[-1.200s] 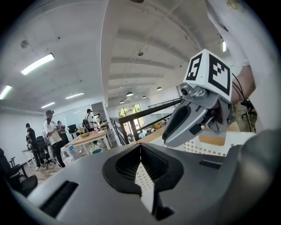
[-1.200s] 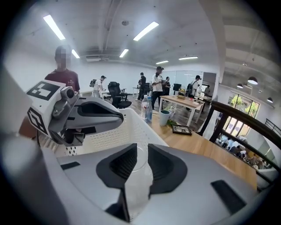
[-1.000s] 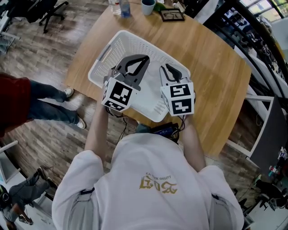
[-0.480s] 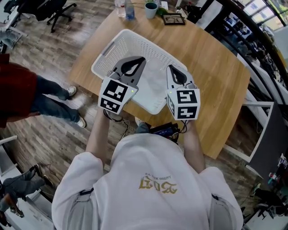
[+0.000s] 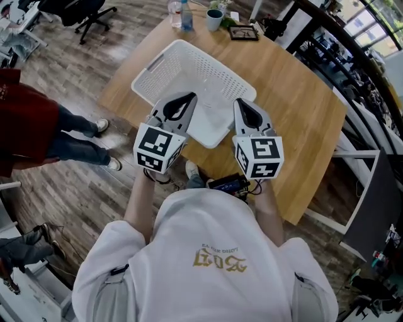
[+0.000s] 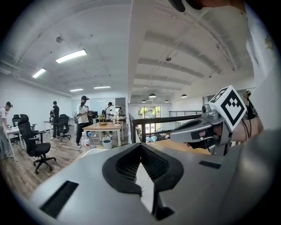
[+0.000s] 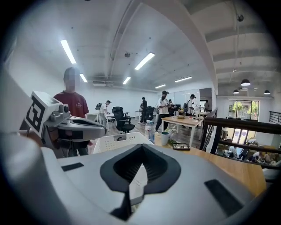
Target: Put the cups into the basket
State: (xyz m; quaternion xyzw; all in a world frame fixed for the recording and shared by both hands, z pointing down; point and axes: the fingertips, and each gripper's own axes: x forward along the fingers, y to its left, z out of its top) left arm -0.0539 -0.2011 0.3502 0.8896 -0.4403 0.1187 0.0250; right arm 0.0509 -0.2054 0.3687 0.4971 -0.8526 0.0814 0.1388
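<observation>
left gripper (image 5: 183,100): jaws together, empty | right gripper (image 5: 244,107): jaws together, empty | basket (image 5: 165,66): 12 o'clock, just ahead of both | cup (image 5: 215,19): 12 o'clock beyond basket, well apart

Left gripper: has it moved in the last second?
Yes. Against the white basket, the left gripper has drawn back toward the person. It reached over the basket's middle before; now only its shut tips overlap the near rim.
</observation>
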